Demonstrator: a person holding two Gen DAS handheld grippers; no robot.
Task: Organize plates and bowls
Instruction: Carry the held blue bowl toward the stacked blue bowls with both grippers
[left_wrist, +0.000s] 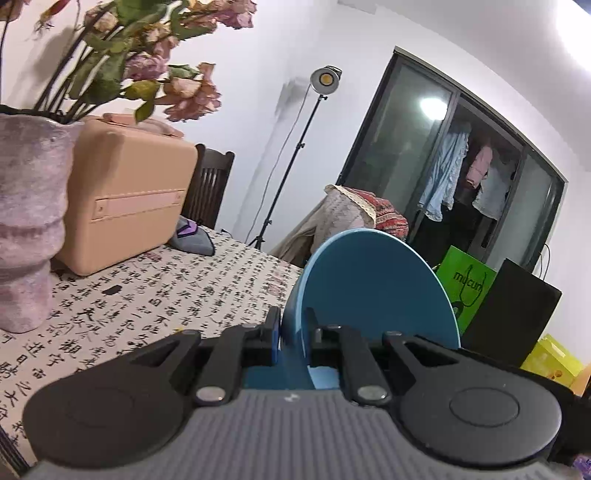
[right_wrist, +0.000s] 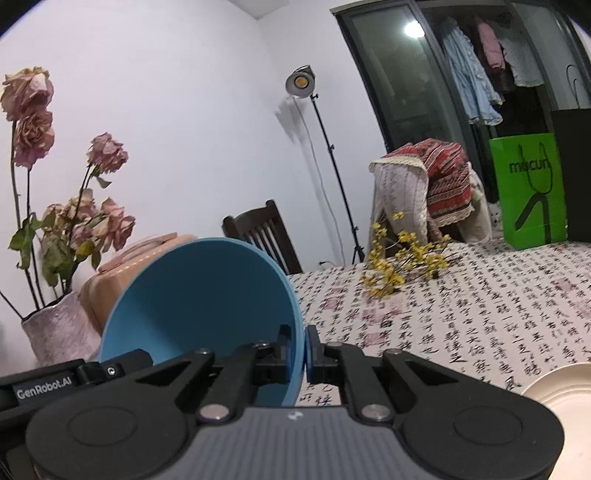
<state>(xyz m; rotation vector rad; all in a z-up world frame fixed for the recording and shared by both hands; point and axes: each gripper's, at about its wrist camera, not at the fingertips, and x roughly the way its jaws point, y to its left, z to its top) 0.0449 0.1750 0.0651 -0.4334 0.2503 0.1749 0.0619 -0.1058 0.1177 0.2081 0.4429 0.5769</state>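
Left wrist view showed the left gripper (left_wrist: 293, 326) pinching a blue bowl's (left_wrist: 373, 284) rim at lower centre; the right gripper (right_wrist: 300, 349) pinched the opposite rim above the table (right_wrist: 461, 314).

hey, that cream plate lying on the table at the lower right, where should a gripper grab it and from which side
Probably the rim. The cream plate lies flat on the patterned tablecloth, so only its thin raised edge offers a pinch, one finger over and one under. Come in low from the near side, where the right gripper is; but it is shut on the blue bowl, so that needs setting down first. Much of the plate is out of frame.
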